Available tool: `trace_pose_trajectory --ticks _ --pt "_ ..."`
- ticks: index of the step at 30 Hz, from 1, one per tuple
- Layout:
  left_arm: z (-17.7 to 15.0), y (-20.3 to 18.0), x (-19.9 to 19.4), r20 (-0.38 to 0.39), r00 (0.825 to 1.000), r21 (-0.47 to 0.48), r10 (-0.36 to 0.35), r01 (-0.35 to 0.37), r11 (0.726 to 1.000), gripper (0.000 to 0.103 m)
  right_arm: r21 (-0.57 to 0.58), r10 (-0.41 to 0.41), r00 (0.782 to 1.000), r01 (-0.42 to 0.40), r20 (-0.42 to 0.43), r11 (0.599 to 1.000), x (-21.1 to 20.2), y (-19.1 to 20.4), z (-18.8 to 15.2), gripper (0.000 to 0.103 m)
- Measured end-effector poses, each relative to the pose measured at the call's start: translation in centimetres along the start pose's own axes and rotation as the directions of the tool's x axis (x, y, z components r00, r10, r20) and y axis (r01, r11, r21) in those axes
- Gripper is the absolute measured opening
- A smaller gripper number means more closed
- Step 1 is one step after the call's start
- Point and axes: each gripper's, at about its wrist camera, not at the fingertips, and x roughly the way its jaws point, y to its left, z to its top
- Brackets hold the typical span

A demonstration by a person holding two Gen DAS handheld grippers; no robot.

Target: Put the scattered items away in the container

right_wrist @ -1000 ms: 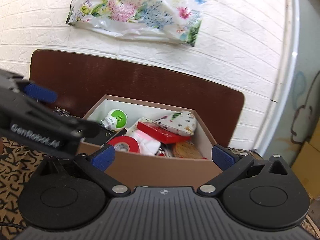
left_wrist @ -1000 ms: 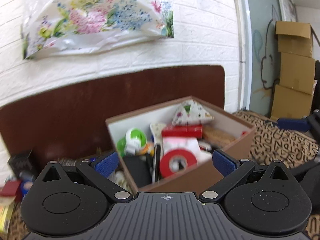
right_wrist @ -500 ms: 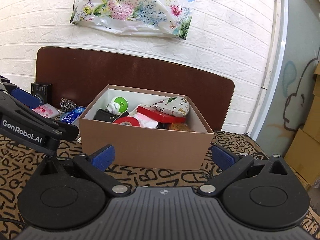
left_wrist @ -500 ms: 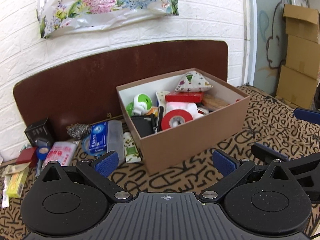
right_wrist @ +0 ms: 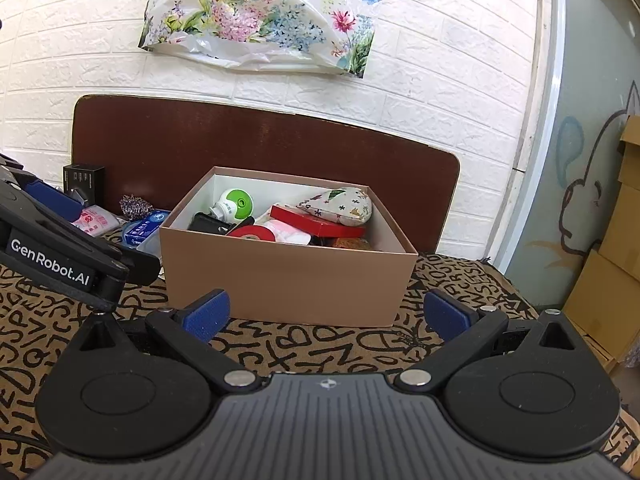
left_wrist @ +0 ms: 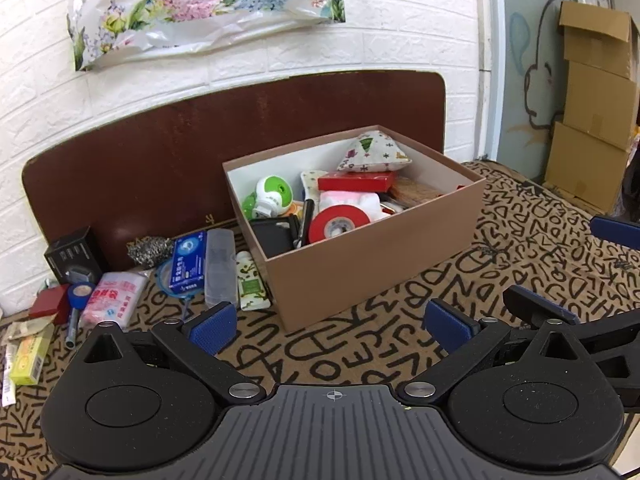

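Observation:
A brown cardboard box (left_wrist: 384, 264) (right_wrist: 288, 280) stands on the patterned cloth, holding a red tape roll (left_wrist: 338, 224), a green-white toy (left_wrist: 272, 196), a red flat box (left_wrist: 356, 182) and a patterned pouch (left_wrist: 372, 152). Left of it lie a blue packet (left_wrist: 188, 262), a clear case (left_wrist: 220, 264), a small tube (left_wrist: 250, 284), a steel scourer (left_wrist: 150, 250), a pink packet (left_wrist: 114, 298) and a black box (left_wrist: 76, 256). My left gripper (left_wrist: 332, 326) is open and empty, short of the box. My right gripper (right_wrist: 326, 316) is open and empty, facing the box front.
A dark brown board (left_wrist: 200, 140) leans on the white brick wall behind the box. Cardboard cartons (left_wrist: 592, 120) are stacked at the far right. More small items (left_wrist: 28, 356) lie at the far left. The left gripper's body (right_wrist: 60, 256) shows at the right wrist view's left.
Both grippers have pulled back and away from the box, so the box looks smaller and the scattered items on its left have come into view. Both stay open and empty.

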Motion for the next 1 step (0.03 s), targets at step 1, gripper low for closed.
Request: trace_pose_trajectory --ticks 1 --pt "-0.01 0.04 0.02 -0.002 1.0 -0.002 -0.001 0.001 1.0 0.103 -0.001 0.0 1.0 0.0 0.001 1.0 -0.02 0.05 0.01 0.103"
